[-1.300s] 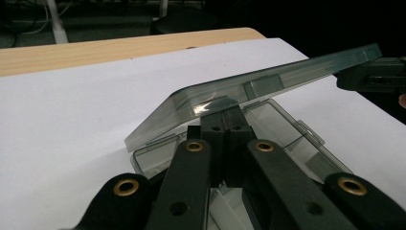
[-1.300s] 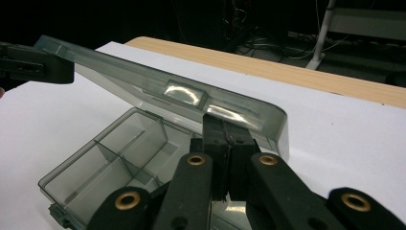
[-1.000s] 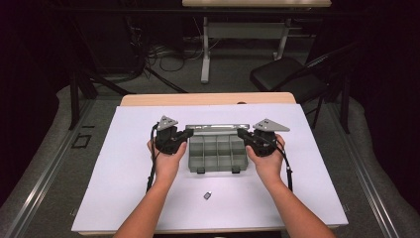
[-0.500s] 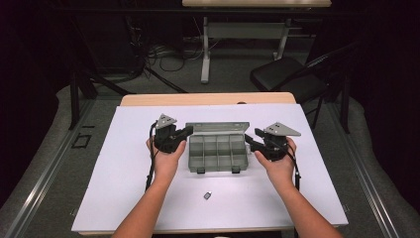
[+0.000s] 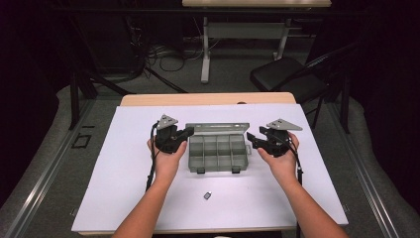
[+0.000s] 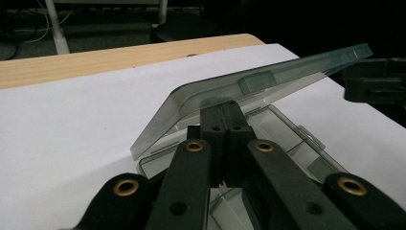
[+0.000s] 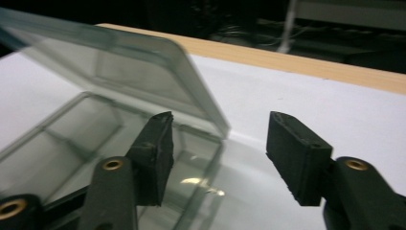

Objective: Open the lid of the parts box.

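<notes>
The compartment box [image 5: 217, 151] sits mid-table on the white table cover [image 5: 99, 188], its clear lid [image 5: 218, 128] raised partway.

Left of the box, the left gripper [image 5: 184, 133] has its jaws pressed together, their tips under the lid's left end [image 6: 201, 98] and propping it. To finish the opening well, lift evenly and slowly so the base does not slide or tip.

The box's compartments look empty as far as the clear plastic shows.

Just in front of the box lies a small dark part [image 5: 207, 195].

Right of the box, the right gripper [image 5: 253, 140] is spread wide, gripping nothing, near the lid's right corner [image 7: 210, 112]; it could steady the base.
</notes>
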The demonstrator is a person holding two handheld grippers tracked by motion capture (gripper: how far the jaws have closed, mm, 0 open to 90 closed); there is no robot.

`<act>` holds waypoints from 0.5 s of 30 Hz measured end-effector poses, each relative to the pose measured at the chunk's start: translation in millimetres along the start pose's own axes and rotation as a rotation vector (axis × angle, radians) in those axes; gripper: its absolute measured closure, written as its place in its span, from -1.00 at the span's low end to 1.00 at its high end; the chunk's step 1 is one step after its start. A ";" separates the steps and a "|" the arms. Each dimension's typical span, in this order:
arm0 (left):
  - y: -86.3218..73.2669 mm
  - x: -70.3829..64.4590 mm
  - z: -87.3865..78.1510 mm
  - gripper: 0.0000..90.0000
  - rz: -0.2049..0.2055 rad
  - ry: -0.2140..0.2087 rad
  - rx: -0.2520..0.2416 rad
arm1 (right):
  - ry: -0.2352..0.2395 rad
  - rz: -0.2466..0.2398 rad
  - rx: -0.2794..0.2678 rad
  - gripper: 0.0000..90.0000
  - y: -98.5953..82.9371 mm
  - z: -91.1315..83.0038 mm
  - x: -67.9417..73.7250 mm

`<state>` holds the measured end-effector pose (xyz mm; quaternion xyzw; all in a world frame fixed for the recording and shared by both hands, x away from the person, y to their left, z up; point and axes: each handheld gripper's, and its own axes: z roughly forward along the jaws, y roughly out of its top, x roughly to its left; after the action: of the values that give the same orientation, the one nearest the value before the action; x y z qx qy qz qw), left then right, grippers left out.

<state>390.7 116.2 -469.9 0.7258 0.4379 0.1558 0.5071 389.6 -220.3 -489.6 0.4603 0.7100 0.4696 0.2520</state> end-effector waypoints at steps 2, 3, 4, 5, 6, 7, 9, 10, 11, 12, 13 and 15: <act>0.1 0.2 0.0 1.00 0.000 0.001 0.000 | -0.017 -0.022 0.007 -0.05 -1.0 3.0 -1.4; 0.1 0.3 0.2 1.00 -0.001 0.001 0.000 | -0.005 -0.020 0.013 -0.05 -1.5 4.5 -2.4; 0.2 0.4 0.4 1.00 -0.003 0.001 -0.001 | 0.001 -0.021 0.013 -0.06 -2.1 6.2 -3.4; 0.2 0.6 0.5 1.00 -0.002 0.001 -0.002 | 0.006 -0.030 0.016 -0.06 -2.6 8.2 -4.4; 0.2 0.9 0.8 1.00 -0.001 0.000 -0.003 | 0.005 -0.033 0.015 -0.04 -3.1 9.5 -4.7; 0.1 1.1 1.1 1.00 0.000 0.001 -0.003 | 0.012 -0.038 0.012 -0.03 -3.5 11.3 -5.1; 0.1 1.2 1.4 1.00 -0.001 0.002 -0.003 | 0.027 -0.054 0.004 0.00 -4.1 15.0 -5.6; 0.1 1.3 1.5 1.00 0.000 0.001 -0.002 | 0.022 -0.063 0.005 0.03 -4.2 16.5 -5.2; 0.0 1.4 1.7 1.00 0.000 0.001 -0.002 | 0.014 -0.073 0.000 0.06 -4.5 17.9 -4.6; 0.0 1.4 1.7 1.00 0.000 0.001 0.000 | 0.017 -0.082 0.004 0.08 -4.7 19.7 -4.0; -0.1 1.4 2.0 1.00 -0.001 0.000 -0.002 | 0.018 -0.088 0.014 0.07 -5.0 21.6 -3.3; -0.1 1.4 2.3 1.00 0.000 0.000 -0.002 | -0.007 -0.106 0.005 0.07 -5.8 23.8 -1.6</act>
<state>393.0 116.0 -471.3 0.7252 0.4378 0.1562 0.5079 406.7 -212.1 -505.2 0.4241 0.7337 0.4523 0.2780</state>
